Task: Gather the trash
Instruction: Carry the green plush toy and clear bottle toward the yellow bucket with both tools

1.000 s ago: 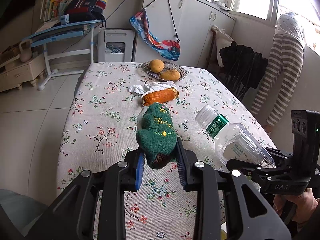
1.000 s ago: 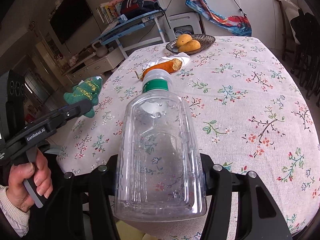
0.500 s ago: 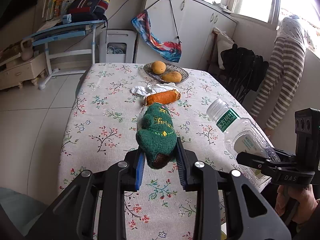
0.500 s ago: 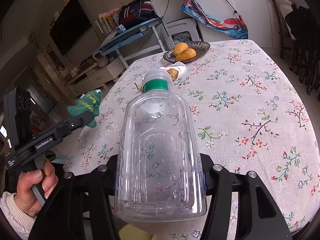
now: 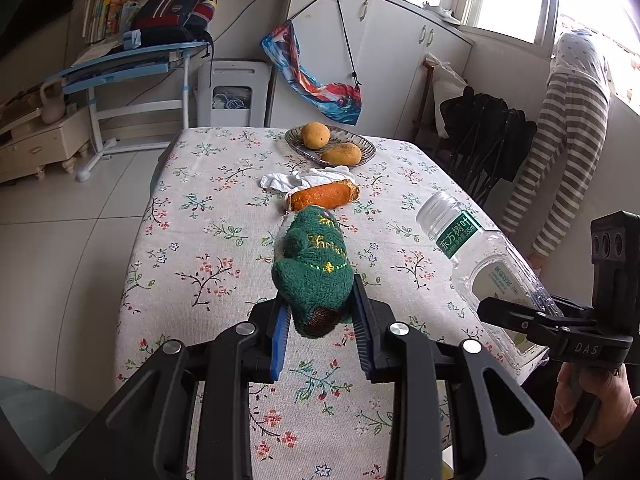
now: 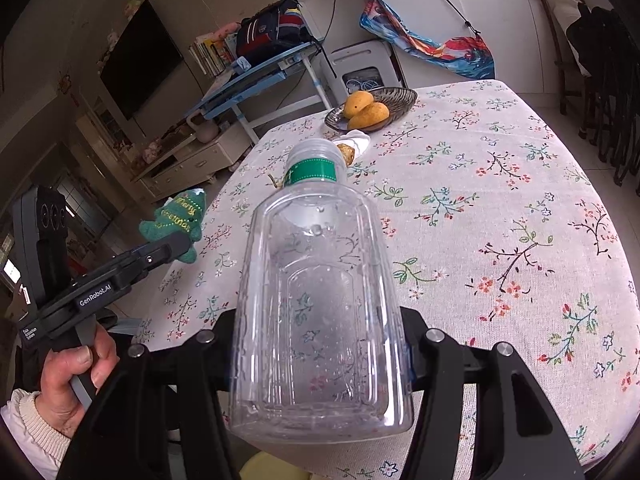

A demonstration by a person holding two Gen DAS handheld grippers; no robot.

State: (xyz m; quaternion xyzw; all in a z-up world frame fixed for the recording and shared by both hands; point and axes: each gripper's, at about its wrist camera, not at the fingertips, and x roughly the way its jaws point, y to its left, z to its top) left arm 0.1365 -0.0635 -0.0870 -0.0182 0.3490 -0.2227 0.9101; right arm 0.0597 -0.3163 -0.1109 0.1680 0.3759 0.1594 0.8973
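Left tool (image 5: 320, 320) clamped on green plush tree (image 5: 314, 268), right tool (image 6: 320, 356) clamped on empty plastic bottle (image 6: 316, 300), floral table (image 6: 500, 208) beneath both

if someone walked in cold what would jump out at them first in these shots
Probably the clear plastic bottle with its green label, clamped in the right tongs and filling the foreground of the right wrist view. Next, the green plush Christmas tree pinched in the left tongs over the near end of the floral tablecloth. Farther down the table, an orange sweet potato lies against a crumpled white tissue, in front of a dish of mangoes.
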